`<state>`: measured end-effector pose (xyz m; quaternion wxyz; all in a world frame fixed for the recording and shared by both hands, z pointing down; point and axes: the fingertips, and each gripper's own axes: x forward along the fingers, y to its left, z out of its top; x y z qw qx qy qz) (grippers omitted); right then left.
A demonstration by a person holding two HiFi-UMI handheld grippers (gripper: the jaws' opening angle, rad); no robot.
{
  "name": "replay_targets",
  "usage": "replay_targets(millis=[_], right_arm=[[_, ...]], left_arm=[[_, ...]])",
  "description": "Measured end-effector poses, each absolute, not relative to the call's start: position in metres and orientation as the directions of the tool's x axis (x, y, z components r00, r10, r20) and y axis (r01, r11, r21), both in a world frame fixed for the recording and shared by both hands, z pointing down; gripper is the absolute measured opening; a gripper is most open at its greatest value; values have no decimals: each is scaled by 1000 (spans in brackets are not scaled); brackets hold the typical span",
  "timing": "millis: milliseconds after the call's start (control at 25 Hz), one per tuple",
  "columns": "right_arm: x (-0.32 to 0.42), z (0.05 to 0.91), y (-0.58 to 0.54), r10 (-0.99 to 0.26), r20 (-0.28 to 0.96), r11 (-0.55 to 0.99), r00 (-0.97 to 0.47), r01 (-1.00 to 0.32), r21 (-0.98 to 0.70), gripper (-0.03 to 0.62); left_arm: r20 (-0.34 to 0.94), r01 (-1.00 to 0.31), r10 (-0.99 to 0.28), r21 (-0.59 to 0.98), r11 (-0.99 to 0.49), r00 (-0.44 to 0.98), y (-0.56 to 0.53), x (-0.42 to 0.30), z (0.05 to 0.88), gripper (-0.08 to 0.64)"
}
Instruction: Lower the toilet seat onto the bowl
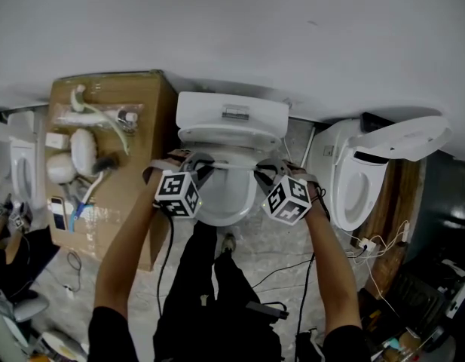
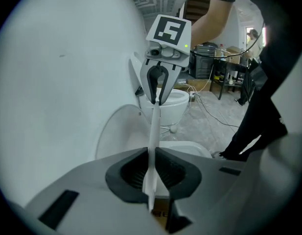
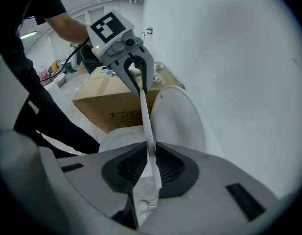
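Left hand-held gripper (image 2: 151, 168) sits closest, its jaws pinched onto the thin white edge of the toilet seat (image 2: 153, 131); right hand-held gripper (image 3: 151, 165) is pressed onto the same edge from the other side, so each one shows at the far end of the other's view. Between them the seat stands raised, seen edge-on, with the lid (image 3: 177, 119) just behind it, leaning back toward the tank (image 1: 230, 115); the bowl (image 1: 224, 202) lies open below and on the near side of the seat.

As I read it, the grasp is made and little else; the seat has yet to swing forward and down, and it is well clear of the rim, so nearly all of the lowering is left, along with letting go once it rests flat.

Outward from the toilet, the floor (image 1: 270, 247) is grey and mottled, with dark and white cables trailing across it; a cardboard box (image 1: 104, 164) stands to the left with white fittings laid on top; a second toilet (image 1: 360, 172) stands to the right, its lid up; a plain white wall (image 1: 217, 29) closes the far side.
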<state>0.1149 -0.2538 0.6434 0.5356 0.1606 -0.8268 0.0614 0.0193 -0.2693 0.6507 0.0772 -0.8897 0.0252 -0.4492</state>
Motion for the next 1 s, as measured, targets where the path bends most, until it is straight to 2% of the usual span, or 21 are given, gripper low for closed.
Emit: replay_targets(millis=[480, 680, 1000], right_arm=[[96, 676, -143, -5, 915, 986, -404, -155, -63, 77], [89, 700, -97, 47, 922, 991, -385, -100, -92, 84], [82, 742, -45, 59, 925, 994, -375, -67, -90, 94]], left_arm=[[869, 151, 79, 5, -989, 489, -154, 1, 687, 80], [894, 187, 96, 14, -982, 438, -109, -6, 711, 89], [910, 169, 101, 34, -985, 402, -53, -17, 758, 106]])
